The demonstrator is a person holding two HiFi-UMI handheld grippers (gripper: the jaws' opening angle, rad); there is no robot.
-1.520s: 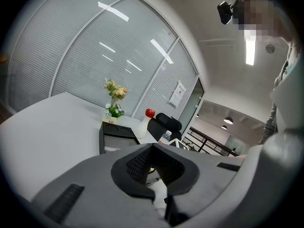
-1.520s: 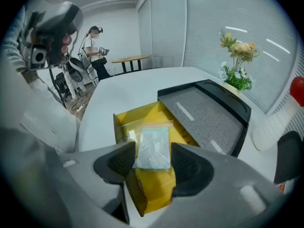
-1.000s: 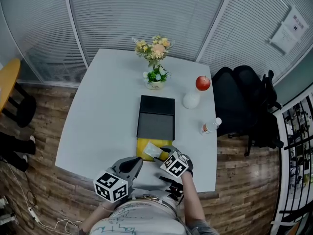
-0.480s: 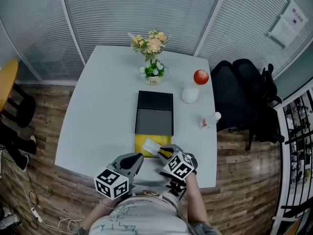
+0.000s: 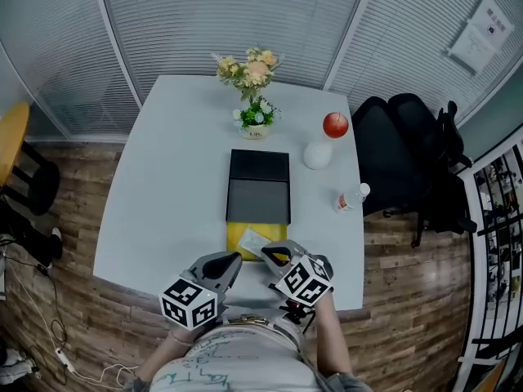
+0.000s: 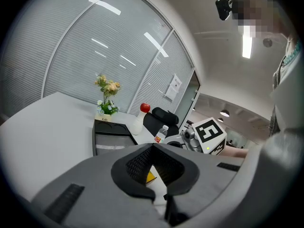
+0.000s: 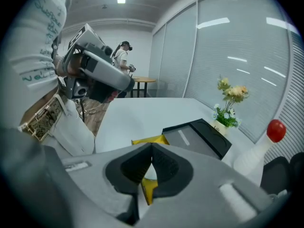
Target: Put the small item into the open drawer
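A dark box (image 5: 260, 188) lies mid-table with its yellow drawer (image 5: 279, 235) pulled out toward me. A small pale packet (image 5: 252, 240) lies in the drawer. My right gripper (image 5: 274, 254) hovers at the drawer's near right corner. Its jaws have just been closing and now meet at the tips with nothing between them. In the right gripper view (image 7: 152, 148) the yellow drawer (image 7: 148, 140) and the box (image 7: 199, 137) lie just ahead. My left gripper (image 5: 231, 260) is shut and empty, near the drawer's front left; its own view (image 6: 153, 148) looks along the box (image 6: 111, 134).
A flower vase (image 5: 252, 96) stands at the table's far side. A white bottle with a red top (image 5: 323, 149) and a small water bottle (image 5: 351, 197) are on the right. A black chair (image 5: 409, 162) stands beyond the right edge. The table's front edge is just under both grippers.
The right gripper's jaws have gone from wide open to shut, and it has lifted slightly away from the drawer. The pale packet stays in the drawer. The left gripper has hardly moved.
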